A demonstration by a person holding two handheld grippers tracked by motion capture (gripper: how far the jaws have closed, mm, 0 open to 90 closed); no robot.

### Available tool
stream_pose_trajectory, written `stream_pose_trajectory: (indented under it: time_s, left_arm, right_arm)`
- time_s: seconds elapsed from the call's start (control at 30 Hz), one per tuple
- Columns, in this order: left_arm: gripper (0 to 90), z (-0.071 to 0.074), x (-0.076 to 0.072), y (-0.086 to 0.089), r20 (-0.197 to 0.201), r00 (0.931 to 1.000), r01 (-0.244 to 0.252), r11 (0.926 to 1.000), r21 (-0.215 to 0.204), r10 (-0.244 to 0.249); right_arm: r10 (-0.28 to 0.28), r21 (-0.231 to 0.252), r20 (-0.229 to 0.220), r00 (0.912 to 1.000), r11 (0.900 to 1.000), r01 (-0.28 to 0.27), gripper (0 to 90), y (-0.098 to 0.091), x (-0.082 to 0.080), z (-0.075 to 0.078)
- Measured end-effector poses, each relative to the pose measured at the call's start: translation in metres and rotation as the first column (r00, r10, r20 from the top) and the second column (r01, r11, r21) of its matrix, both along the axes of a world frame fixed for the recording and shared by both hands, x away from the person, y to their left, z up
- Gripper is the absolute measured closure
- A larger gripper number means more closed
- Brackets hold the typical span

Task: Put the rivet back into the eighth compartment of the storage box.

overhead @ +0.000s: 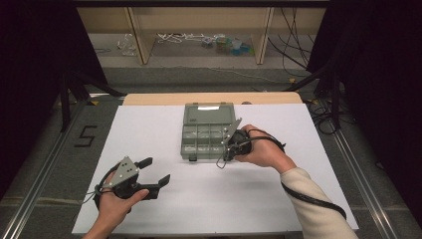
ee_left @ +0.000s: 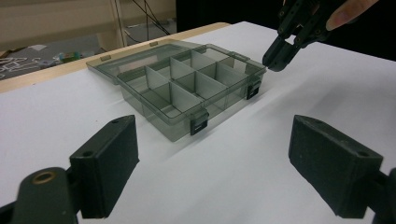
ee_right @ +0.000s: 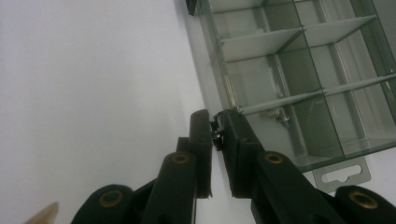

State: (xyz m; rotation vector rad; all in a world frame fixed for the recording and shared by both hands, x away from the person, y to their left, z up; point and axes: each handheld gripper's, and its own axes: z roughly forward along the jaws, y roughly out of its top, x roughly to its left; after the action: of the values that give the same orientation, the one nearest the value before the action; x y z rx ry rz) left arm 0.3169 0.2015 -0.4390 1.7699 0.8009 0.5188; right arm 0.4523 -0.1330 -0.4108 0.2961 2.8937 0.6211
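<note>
One small screw (ee_right: 216, 134) was clamped between the right tongs (ee_right: 215, 135) at the open compartment box's (overhead: 206, 130) near wall, mid-desk (overhead: 164, 199). Release was best made only once the tips stood fully over a cell. The left tongs (overhead: 155, 172) were held apart, well clear. Two black latches (ee_left: 199, 125) were counted.

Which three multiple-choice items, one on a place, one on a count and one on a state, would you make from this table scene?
1. Where are the right tongs?
A. at the box side wall
B. on the floor
C. beside the left tongs

2. How many black latches has the box?
A. none
B. two
C. five

3. The left tongs are:
A. open
B. shut
C. holding the lid

Key: 1A, their tips meet at the wall. 2B, both sit on the front wall. 3A, a wide gap lies between the jaws.
</note>
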Motion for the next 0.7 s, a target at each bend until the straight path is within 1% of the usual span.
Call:
stream_pose_trajectory:
  time_s: [0.07,0.1,0.17,0.2,0.23,0.33,0.37,0.4,0.53,0.6,0.63,0.7]
  left_arm:
    - [15.4,0.0,0.0,0.0001,0.0,1.0,0.0,1.0,0.001,0.0]
    - [15.4,0.0,0.0,0.0,0.0,1.0,0.0,1.0,0.001,0.0]
    - [15.5,0.0,0.0,-0.0001,0.0,1.0,0.0,1.0,0.001,0.0]
    - [15.5,0.0,-0.0001,0.0,0.0,1.0,0.0,1.0,0.001,0.0]
    - [15.5,0.0,0.0,0.0,0.0,1.0,0.0,1.0,0.001,0.0]
    - [15.5,0.0,0.0,0.0001,0.0,1.0,0.0,1.0,0.001,0.0]
    - [15.5,0.0,0.0,0.0,0.0,1.0,0.0,1.0,-0.001,0.0]
    - [15.5,-0.0001,0.0001,-0.0001,0.002,1.0,0.0,1.0,-0.003,0.0]
    - [15.4,0.0,0.0,0.0,0.0,1.0,0.0,1.0,0.0,0.0]
    - [15.5,0.0,0.0,0.0,0.0,1.0,0.0,1.0,0.0,0.0]
    - [15.5,0.0,0.0,0.0001,0.0,1.0,0.0,1.0,0.001,0.0]
    - [15.5,0.0,0.0,0.0001,0.0,1.0,0.0,1.0,0.001,0.0]
  right_arm:
    - [-0.009,-0.005,-0.001,1.0,0.9999,0.009,82.9,-0.0009,0.0008,0.0004]
    - [-0.006,0.005,-0.004,1.0,1.0,0.006,82.9,-0.0013,0.0016,-0.0003]
    - [-0.014,0.0,0.006,0.9999,0.9999,0.014,82.9,-0.002,0.0022,0.0003]
    - [-0.013,0.011,0.005,0.9999,0.9999,0.012,82.9,-0.0024,0.003,-0.0002]
    - [-0.018,0.011,0.008,0.9998,0.9998,0.018,82.9,-0.0027,0.0032,0.0]
    - [-0.038,0.019,0.035,0.9987,0.9991,0.037,82.9,-0.0037,0.0038,0.0002]
    - [-0.033,0.019,0.032,0.9989,0.9993,0.032,82.9,-0.0042,0.005,0.0006]
    - [-0.044,0.025,0.039,0.9983,0.9988,0.043,82.9,-0.0045,0.0047,0.0004]
    - [-0.056,0.032,0.053,0.997,0.998,0.054,82.8,-0.0061,0.0068,-0.0002]
    - [-0.067,0.038,0.069,0.9954,0.9972,0.064,82.9,-0.0069,0.0078,0.0]
    - [-0.07,0.044,0.067,0.9953,0.9968,0.067,82.8,-0.0073,0.0083,0.0]
    - [-0.077,0.052,0.086,0.9933,0.996,0.072,82.8,-0.0079,0.0094,0.0004]
